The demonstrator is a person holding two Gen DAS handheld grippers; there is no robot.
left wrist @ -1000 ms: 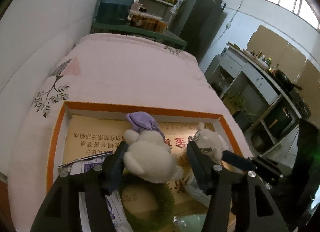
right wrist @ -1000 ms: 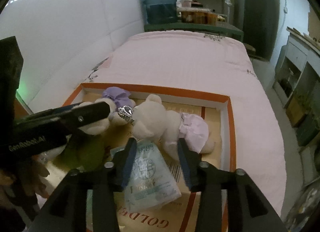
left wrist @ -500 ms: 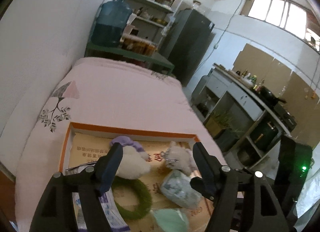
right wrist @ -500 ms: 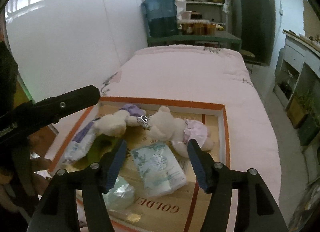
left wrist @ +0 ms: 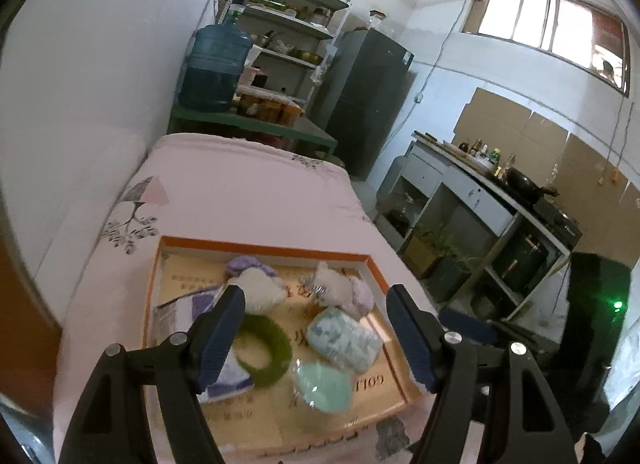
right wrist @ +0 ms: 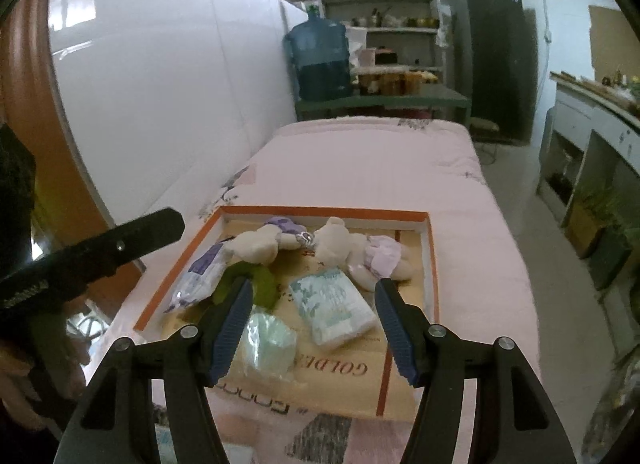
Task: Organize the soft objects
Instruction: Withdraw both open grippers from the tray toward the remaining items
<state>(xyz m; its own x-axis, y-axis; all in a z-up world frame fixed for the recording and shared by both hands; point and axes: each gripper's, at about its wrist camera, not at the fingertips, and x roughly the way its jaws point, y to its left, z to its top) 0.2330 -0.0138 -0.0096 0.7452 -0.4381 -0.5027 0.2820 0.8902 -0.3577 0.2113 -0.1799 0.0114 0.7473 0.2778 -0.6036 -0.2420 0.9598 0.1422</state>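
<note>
Your left gripper (left wrist: 316,338) hangs above the orange-rimmed cardboard tray (left wrist: 264,251) with its jaws spread wide and nothing between them, and your right gripper (right wrist: 314,326) does the same from the other side, its jaws parted and empty. Both sets of jaws have just been opening. You hold both tools clear of the load, which by the look of it lets you check the arrangement before reaching for anything else.

The soft things all lie inside the tray on the pink-quilted bed (right wrist: 372,168). Two cream teddy bears (right wrist: 340,240) sit head to head along the far wall, one in a purple cap, the other in a pale lilac skirt, probably paired there as a matching set. In front of them lie a green ring-shaped cushion (left wrist: 266,352), a floral-printed tissue pack (right wrist: 332,306), a mint-green pad in clear wrap (right wrist: 268,344) and, against the left wall, a purple-and-white plastic packet (right wrist: 198,276). The flat packs lie nearer you, the bears behind.

The tray floor reads "GOLDE" in dark capitals, upside down from your side, with the rest hidden; other lines of characters are too small to read. Your left tool (right wrist: 100,252), seen from the right camera, bears white lettering too blurred to read
</note>
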